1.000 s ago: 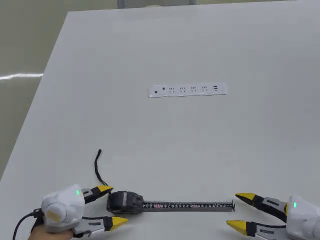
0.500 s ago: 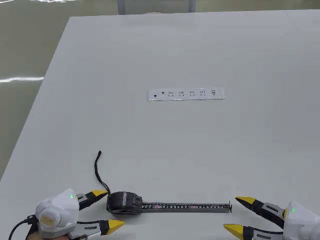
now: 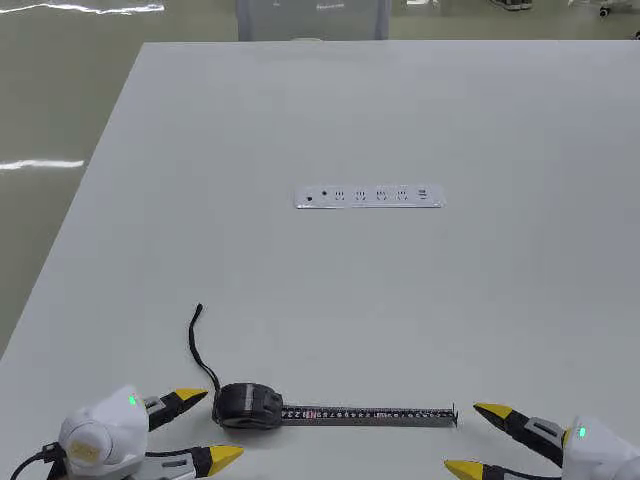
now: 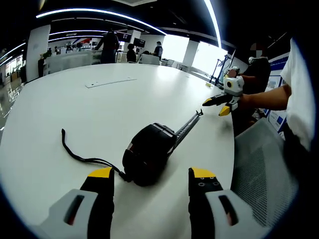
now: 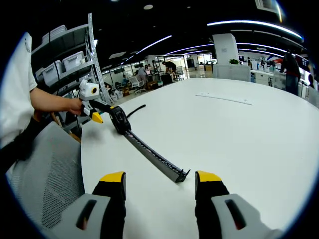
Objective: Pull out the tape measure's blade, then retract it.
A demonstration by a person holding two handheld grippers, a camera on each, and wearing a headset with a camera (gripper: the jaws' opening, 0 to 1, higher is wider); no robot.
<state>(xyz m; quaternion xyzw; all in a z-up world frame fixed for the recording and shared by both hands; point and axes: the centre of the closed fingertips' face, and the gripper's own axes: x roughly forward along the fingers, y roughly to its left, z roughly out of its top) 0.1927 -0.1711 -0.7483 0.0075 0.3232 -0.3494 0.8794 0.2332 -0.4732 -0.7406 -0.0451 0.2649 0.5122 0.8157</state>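
**A:** Standing by the table point(image 3: 420, 290), where did you see the tape measure point(image 3: 248, 405)?

**B:** Its black case lay near the front edge, on the person's left side. The blade point(image 3: 370, 414) was drawn out and lay flat on the table. Its long axis ran along that edge, from the case toward the right, and ended in the hook point(image 3: 455, 415).

**A:** And the two grippers?

**B:** The left gripper point(image 3: 222, 424) was spread wide and held nothing. The case lay just ahead of its yellow tips, in line with the gap between them. Whether one tip touched the case I could not tell for sure; I believe there was a small gap. The right gripper point(image 3: 463, 437) was also spread and empty, and the hook lay just in front of its jaws.

**A:** Which one was nearer for the next move?

**B:** Each had its own end, I think: the left one the case, the right one the hook. As the blade was already out, the retracting seemed to come next, and the left gripper would go straight forward along the blade's axis to take the case. The black wrist cord point(image 3: 193, 340) ran from the case toward the far side, clear of both.
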